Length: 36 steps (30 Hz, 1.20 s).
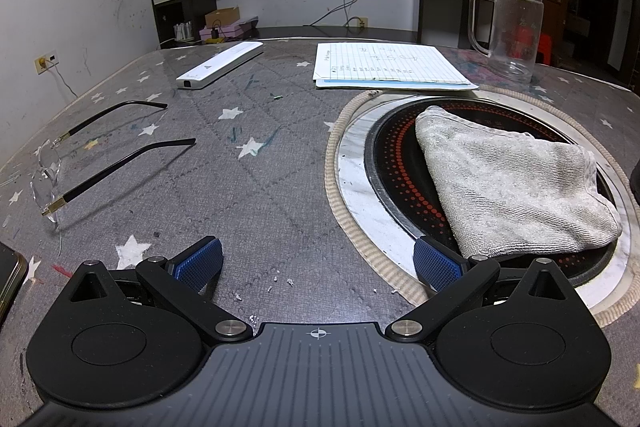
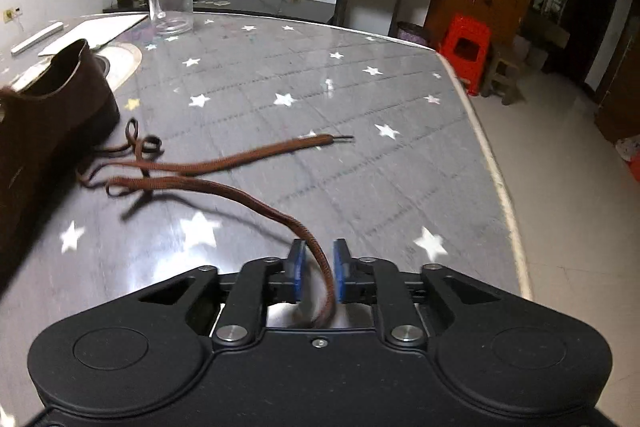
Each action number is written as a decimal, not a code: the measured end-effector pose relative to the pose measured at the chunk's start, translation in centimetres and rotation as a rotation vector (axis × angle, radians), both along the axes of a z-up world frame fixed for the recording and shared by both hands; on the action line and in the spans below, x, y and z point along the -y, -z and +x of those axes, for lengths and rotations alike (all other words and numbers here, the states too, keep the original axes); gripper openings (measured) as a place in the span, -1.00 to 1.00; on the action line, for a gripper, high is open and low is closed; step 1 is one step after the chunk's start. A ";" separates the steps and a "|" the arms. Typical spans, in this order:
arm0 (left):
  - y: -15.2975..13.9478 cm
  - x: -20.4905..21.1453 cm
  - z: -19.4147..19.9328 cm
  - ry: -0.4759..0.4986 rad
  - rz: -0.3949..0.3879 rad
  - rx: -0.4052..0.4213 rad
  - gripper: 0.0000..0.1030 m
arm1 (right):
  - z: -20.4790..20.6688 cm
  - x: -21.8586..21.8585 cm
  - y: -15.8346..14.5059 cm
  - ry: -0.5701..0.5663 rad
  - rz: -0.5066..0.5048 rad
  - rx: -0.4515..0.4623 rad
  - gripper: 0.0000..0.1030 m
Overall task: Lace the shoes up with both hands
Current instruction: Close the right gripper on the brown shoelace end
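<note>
Brown lace between the right gripper's pads, left gripper spread wide over the counter.

The right gripper (image 2: pixel 319 267) has its blue pads a little apart with one end of the brown shoelace (image 2: pixel 224 187) running between them; a narrow gap shows on either side, so it does not look clamped. From there the lace trails left across the star-patterned counter (image 2: pixel 320 99) to the brown shoe (image 2: pixel 44 123) at the left edge of the right wrist view, and its other end lies loose on the counter, tip pointing right. The left gripper (image 1: pixel 318 261) is wide apart and holds nothing, low over the counter, with a pair of glasses (image 1: pixel 64 163) to its left and a folded grey cloth (image 1: pixel 516 187) on a round black hob to its right.
</note>
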<state>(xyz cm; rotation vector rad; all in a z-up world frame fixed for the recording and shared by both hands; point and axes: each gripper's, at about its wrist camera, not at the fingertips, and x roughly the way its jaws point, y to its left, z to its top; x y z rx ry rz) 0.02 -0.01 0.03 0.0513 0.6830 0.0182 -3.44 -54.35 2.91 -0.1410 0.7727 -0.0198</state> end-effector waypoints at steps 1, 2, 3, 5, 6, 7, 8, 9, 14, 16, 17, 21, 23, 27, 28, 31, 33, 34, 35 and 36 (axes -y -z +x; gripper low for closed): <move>0.0 0.0 0.0 0.000 0.000 0.000 1.00 | -0.3 0.0 -0.2 -0.002 0.001 0.005 -0.26; 0.0 0.0 0.0 0.000 0.000 0.000 1.00 | -0.4 0.1 -0.4 -0.005 0.005 0.009 -0.02; 0.0 0.0 0.0 0.000 0.000 0.000 1.00 | -0.5 0.0 -0.8 -0.012 0.009 0.016 0.12; 0.0 0.0 0.0 0.000 0.000 0.000 1.00 | -0.7 -0.1 -1.7 -0.028 0.019 0.031 0.16; 0.0 0.0 0.0 0.000 0.000 0.000 1.00 | -0.8 0.0 -2.0 -0.035 0.030 0.034 0.16; 0.0 0.0 0.0 0.000 0.000 0.000 1.00 | -0.7 0.3 -2.4 -0.035 0.047 0.041 0.16; 0.0 0.0 0.0 0.000 0.000 0.000 1.00 | -0.5 0.8 -2.8 -0.025 0.068 0.049 0.16; 0.0 0.0 0.0 0.000 0.000 0.000 1.00 | -0.3 1.4 -3.1 -0.006 0.090 0.057 0.16; 0.0 0.0 0.0 0.000 0.000 0.000 1.00 | 0.9 3.8 -4.1 0.065 0.153 0.081 0.16; 0.0 0.0 0.0 0.000 0.000 0.000 1.00 | 1.3 3.6 -3.7 0.059 0.130 0.065 0.16; 0.0 0.0 0.0 0.000 0.000 0.000 1.00 | 1.3 3.4 -3.4 0.054 0.114 0.057 0.15; 0.0 0.0 0.0 0.000 0.000 0.000 1.00 | 1.0 3.1 -2.6 0.038 0.062 0.033 0.11; 0.0 0.0 0.0 0.000 0.000 0.000 1.00 | 1.1 3.2 -2.5 0.041 0.050 0.034 0.11; 0.0 0.0 0.0 0.000 0.000 0.000 1.00 | 1.9 2.8 -2.8 0.027 0.104 0.056 -0.05; 0.0 0.0 0.0 0.000 0.000 0.000 1.00 | 2.2 2.5 -2.9 0.022 0.121 0.059 -0.07; 0.0 0.0 0.0 0.000 0.000 0.000 1.00 | 4.0 0.8 -2.4 -0.003 0.173 0.050 -0.21; 0.0 0.0 0.0 0.000 0.000 0.000 1.00 | 5.0 0.3 -1.9 -0.012 0.191 0.036 -0.28; 0.0 0.0 0.0 0.000 0.000 0.000 1.00 | 5.4 0.0 -1.6 -0.014 0.198 0.032 -0.28; 0.0 0.0 0.0 0.000 0.000 0.000 1.00 | 5.8 -0.2 -1.4 -0.015 0.205 0.027 -0.28; 0.0 0.0 0.0 0.000 0.000 0.000 1.00 | 6.1 -0.4 -1.2 -0.013 0.214 0.023 -0.28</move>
